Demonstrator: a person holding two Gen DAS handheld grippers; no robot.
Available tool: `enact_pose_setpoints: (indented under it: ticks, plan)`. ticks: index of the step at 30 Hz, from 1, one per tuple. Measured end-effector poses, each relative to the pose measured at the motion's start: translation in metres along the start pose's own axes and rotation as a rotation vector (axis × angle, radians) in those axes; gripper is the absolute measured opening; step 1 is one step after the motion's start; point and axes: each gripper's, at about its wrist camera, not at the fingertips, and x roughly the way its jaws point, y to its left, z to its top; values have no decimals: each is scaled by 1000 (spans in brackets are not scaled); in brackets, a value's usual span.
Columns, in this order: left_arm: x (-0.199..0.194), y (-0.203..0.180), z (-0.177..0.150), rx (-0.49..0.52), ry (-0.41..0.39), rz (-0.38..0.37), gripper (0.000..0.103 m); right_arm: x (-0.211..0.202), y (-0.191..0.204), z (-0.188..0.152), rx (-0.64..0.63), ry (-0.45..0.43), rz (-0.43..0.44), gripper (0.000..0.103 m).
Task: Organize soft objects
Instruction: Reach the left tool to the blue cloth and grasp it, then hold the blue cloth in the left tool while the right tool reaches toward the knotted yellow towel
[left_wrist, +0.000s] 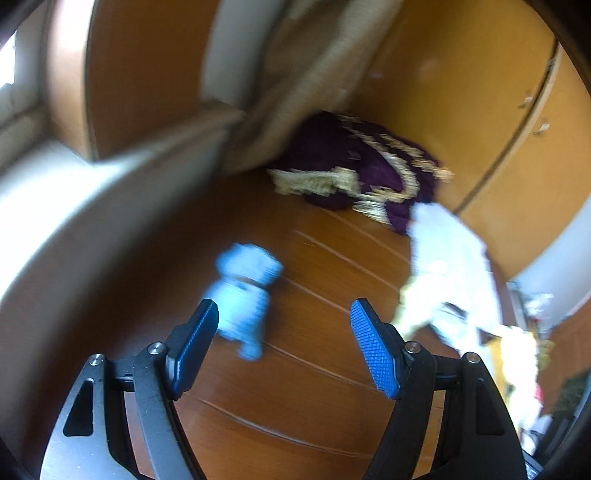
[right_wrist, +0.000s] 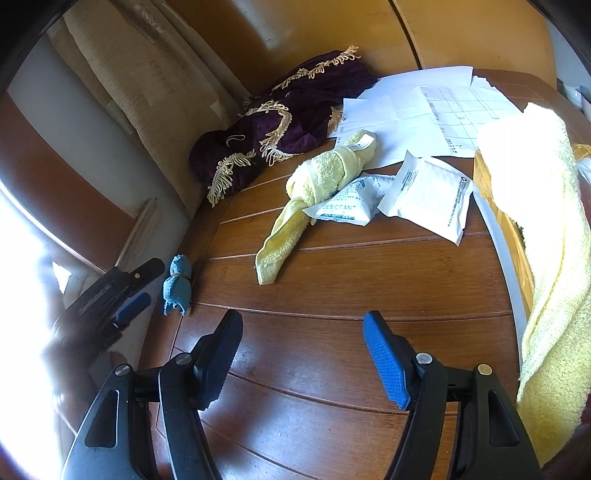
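The small blue bundle (right_wrist: 177, 284) lies at the left edge of the wooden bench (right_wrist: 332, 280), lower left in the right wrist view. A rolled yellow towel (right_wrist: 325, 173) sits mid-frame, touching desiccant packets (right_wrist: 347, 201). Left tongs (left_wrist: 284, 343) and right tongs (right_wrist: 301, 354) gape wide, both empty.

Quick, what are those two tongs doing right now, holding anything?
Left tongs: open, holding nothing; the small blue cloth bundle lies just ahead.
Right tongs: open, empty.
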Motion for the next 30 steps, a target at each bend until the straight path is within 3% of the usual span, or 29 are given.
enact_pose_setpoints:
  ticks: [5,9,11,12,15,21,30]
  plan:
    - [29,13,12,59,49,111,73,0,2,-1,-5,-2,5,70]
    - [52,13,6,88,105,160,50,1,0,-1,-2,-1,1,70]
    - [53,13,4,96,92,167,41,0,0,-1,-2,-2,1,70]
    - [53,12,3,100,96,156,32,0,0,-1,-2,-2,1,70]
    - [53,11,-1,104,84,140,26,0,0,-1,-6,-2,2,70]
    - [46,6,-1,79,91,112,23,2,1,-1,-8,1,-2,70]
    - [0,-32,-26,54,88,-119,23,3,2,-2,-17,1,-2,70]
